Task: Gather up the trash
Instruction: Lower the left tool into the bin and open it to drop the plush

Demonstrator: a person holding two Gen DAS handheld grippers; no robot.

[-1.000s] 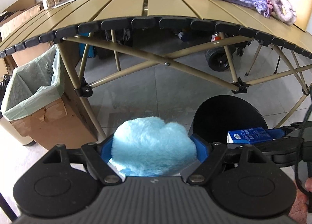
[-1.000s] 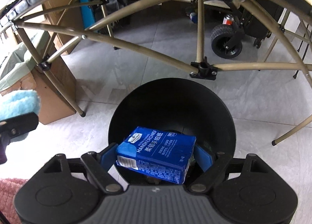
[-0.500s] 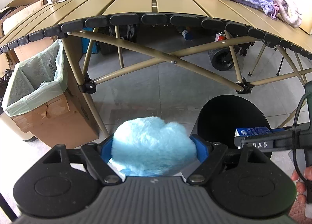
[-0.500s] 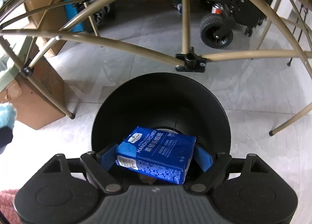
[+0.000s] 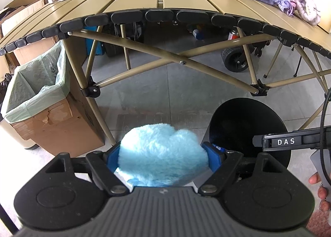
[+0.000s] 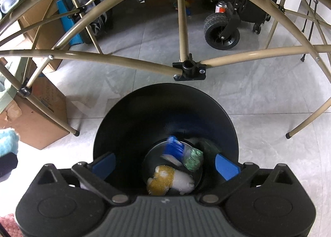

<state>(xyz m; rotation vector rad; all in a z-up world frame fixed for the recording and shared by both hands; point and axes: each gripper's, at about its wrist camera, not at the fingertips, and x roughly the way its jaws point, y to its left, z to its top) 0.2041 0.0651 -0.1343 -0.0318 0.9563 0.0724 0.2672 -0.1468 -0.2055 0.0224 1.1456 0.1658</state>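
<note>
Released by just-opened right jaws, blue tissue pack (image 6: 174, 148) lies in black bin (image 6: 165, 108)

A blue tissue packet (image 6: 174, 147), blurred, lies tilted deep inside a round black bin (image 6: 128, 125) standing on the grey tiled floor by the folding table's legs. Beside it at the bin's bottom sit a crumpled green wrapper (image 6: 192, 159) and a yellow-and-white lump (image 6: 168, 180). A fluffy light-blue ball (image 5: 163, 157) is clamped between blue pads, just left of the bin.
</note>
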